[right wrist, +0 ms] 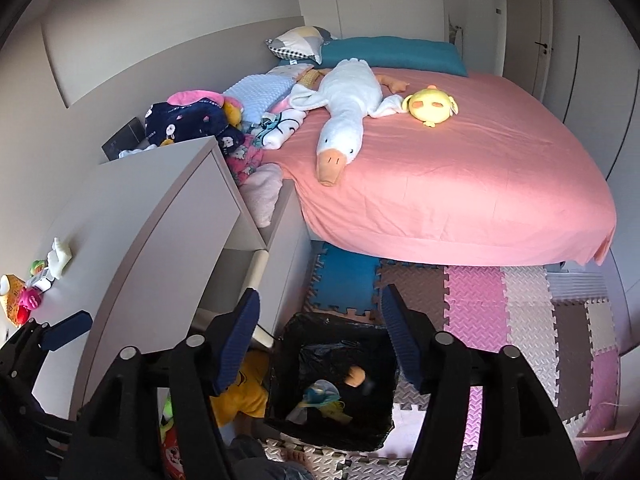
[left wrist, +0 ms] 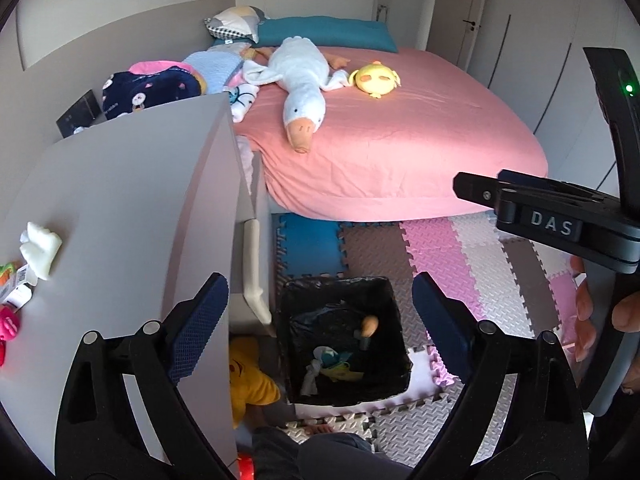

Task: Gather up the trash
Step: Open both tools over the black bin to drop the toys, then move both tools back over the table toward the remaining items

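Note:
A trash bin with a black liner (left wrist: 334, 281) stands on the foam floor mat beside the white desk. Inside lie crumpled wrappers (left wrist: 332, 360) and an orange-brown lump (left wrist: 370, 325). My left gripper (left wrist: 320, 280) hangs above the bin, jaws wide open, nothing between the blue pads. In the right wrist view my right gripper (right wrist: 320, 290) is open over the same bin (right wrist: 320, 319), also empty. A white crumpled tissue (left wrist: 40, 248) and colourful wrappers (left wrist: 12, 280) lie on the desk top at the left.
The white desk (left wrist: 132, 200) rises left of the bin. A bed with a pink sheet (left wrist: 400, 140) carries a goose plush (left wrist: 300, 80) and a yellow plush (left wrist: 376, 77). A yellow toy (left wrist: 248, 380) lies on the floor by the bin. A hand (left wrist: 588, 312) holds the right gripper's handle.

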`<state>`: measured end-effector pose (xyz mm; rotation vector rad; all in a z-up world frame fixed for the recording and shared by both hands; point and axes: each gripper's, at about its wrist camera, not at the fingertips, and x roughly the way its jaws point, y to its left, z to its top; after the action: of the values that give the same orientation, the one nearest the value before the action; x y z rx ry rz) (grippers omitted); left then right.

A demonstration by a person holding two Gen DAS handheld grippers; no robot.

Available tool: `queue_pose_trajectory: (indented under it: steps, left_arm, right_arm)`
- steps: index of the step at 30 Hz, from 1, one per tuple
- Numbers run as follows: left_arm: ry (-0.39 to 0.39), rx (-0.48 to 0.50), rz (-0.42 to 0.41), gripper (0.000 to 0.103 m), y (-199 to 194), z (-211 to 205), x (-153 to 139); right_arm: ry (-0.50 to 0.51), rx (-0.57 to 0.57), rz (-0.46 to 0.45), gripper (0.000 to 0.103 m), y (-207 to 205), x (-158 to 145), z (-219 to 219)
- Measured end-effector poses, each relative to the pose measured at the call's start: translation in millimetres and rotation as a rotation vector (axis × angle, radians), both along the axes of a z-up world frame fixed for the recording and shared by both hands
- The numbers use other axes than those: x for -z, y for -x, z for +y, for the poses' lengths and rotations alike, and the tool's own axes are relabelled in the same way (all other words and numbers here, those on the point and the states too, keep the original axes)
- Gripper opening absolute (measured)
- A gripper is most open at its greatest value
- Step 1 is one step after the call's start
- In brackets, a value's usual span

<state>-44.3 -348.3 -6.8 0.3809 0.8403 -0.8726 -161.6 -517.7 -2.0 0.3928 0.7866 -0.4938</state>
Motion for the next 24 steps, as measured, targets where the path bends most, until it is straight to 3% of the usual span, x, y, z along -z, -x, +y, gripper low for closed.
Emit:
queue_pose_trajectory:
  steps: [11,24]
  left_arm:
    - [0.019,-0.043,0.009,0.090,-11,18,-3]
    - [0.033,-0.159,-0.016,0.093,-40,77,-14]
  right_arm:
    - [0.002,-0.038,-0.022,0.071,-11,-8,15]
    - [0.008,-0.167,-0.053,0.074,-54,-18,73]
